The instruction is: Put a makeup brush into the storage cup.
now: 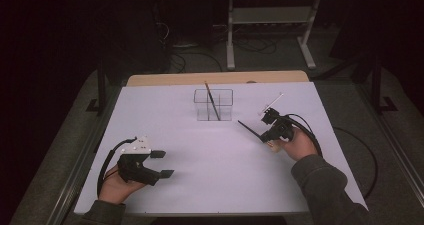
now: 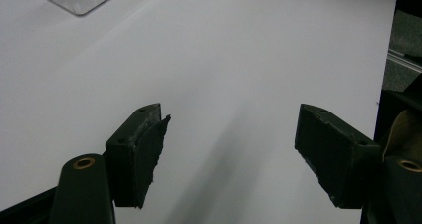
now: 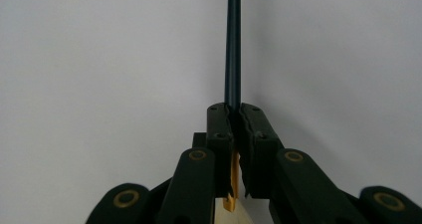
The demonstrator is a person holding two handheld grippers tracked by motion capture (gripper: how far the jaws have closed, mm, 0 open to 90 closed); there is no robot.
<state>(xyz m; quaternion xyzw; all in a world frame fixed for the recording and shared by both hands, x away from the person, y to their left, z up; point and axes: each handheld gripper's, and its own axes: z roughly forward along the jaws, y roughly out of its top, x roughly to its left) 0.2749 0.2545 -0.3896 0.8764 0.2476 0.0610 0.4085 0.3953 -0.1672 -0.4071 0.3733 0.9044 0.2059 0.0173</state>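
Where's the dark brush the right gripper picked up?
Clamped in the right gripper, right of table centre in the high view; the dark brush pokes out leftward, in front of the clear holder.

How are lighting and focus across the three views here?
High view: room dark, white table evenly lit, slightly soft. Left gripper view: sharp on the open left gripper, faint shadows beneath. Right gripper view: right gripper crisp on the dark stick, background plain.
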